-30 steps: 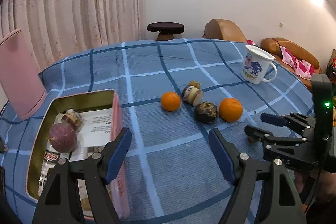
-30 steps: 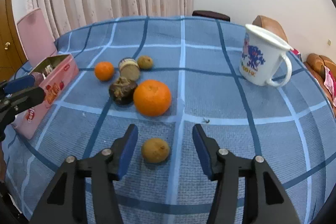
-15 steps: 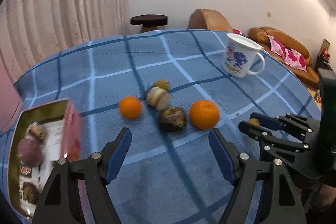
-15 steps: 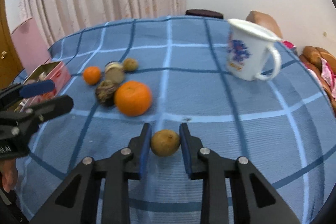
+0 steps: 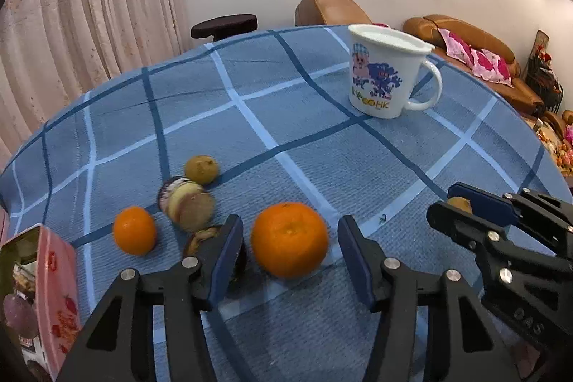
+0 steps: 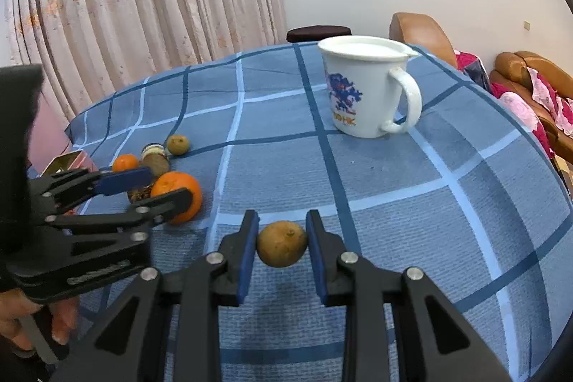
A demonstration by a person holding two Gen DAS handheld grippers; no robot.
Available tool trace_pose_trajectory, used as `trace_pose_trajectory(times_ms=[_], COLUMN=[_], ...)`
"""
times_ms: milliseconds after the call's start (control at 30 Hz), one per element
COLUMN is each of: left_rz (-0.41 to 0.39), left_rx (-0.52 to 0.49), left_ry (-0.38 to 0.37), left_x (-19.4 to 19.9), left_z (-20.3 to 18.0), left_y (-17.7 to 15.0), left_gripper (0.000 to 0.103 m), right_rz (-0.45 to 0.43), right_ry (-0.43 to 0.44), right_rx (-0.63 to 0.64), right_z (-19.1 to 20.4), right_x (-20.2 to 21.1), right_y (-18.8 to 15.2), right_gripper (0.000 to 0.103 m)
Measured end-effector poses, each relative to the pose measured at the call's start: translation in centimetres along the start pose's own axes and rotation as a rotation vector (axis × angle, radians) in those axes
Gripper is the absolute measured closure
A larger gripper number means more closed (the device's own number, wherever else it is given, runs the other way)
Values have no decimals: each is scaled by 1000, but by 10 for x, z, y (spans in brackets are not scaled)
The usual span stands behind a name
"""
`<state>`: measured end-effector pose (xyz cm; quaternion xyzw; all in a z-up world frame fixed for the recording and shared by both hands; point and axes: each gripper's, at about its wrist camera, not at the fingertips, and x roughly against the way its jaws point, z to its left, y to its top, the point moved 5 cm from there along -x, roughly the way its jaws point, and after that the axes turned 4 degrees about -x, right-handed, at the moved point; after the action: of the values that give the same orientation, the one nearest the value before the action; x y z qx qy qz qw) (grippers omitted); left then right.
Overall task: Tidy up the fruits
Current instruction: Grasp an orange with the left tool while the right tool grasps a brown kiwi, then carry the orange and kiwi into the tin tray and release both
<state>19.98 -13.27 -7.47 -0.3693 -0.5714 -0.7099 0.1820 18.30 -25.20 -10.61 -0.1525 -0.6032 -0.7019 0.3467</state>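
Note:
My right gripper (image 6: 282, 244) is shut on a small brown-yellow fruit (image 6: 282, 243), held just above the blue checked cloth; it also shows in the left wrist view (image 5: 460, 203). My left gripper (image 5: 290, 247) is open, its blue pads on either side of a large orange (image 5: 289, 238) without touching it. To the left lie a dark fruit (image 5: 204, 238) partly hidden by my left finger, a cut purple fruit (image 5: 188, 201), a small orange (image 5: 134, 230) and another brown-yellow fruit (image 5: 201, 169). The pink tin (image 5: 53, 292) with a purple fruit inside (image 5: 18, 314) is at far left.
A white mug (image 5: 385, 74) with a cartoon print stands at the back right of the table (image 5: 322, 138); it also shows in the right wrist view (image 6: 365, 88). Curtains, a stool and brown sofas lie beyond the table edge.
My right gripper has closed on the small brown-yellow fruit. My left gripper has moved right and forward from the tin until its open fingers straddle the large orange.

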Motion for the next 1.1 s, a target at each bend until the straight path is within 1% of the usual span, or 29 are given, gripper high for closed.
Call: trace_pose_trajectory(times_ms=[33, 100, 133, 167, 200, 367, 567, 767, 1100], left_rz=[6, 7, 11, 9, 7, -6, -19, -45, -84], left_rx=[-7, -24, -21, -15, -18, -35, -8, 14, 51], left_ry=[-2, 25, 21, 15, 33, 29, 1, -20, -2], left_x=[-3, -6, -8, -9, -10, -11, -3, 9, 29], left_z=[-2, -4, -3, -2, -1, -2, 3, 5, 15], left_y=[0, -1, -1, -1, -1, -1, -6, -9, -21], left_gripper=[46, 46, 46, 48, 54, 55, 56, 56, 56], right_rz=[3, 14, 16, 17, 17, 11, -33, -40, -42], right_ry=[3, 9, 11, 13, 13, 11, 4, 5, 30], right_rx=[2, 5, 6, 7, 7, 8, 21, 25, 44], right_z=[1, 2, 2, 2, 3, 3, 5, 8, 21], right_x=[-1, -4, -4, -4, -4, -4, 4, 5, 5], right_y=[0, -1, -1, -1, -1, 0, 1, 2, -1], right_gripper=[73, 73, 73, 73, 73, 73, 73, 73, 73])
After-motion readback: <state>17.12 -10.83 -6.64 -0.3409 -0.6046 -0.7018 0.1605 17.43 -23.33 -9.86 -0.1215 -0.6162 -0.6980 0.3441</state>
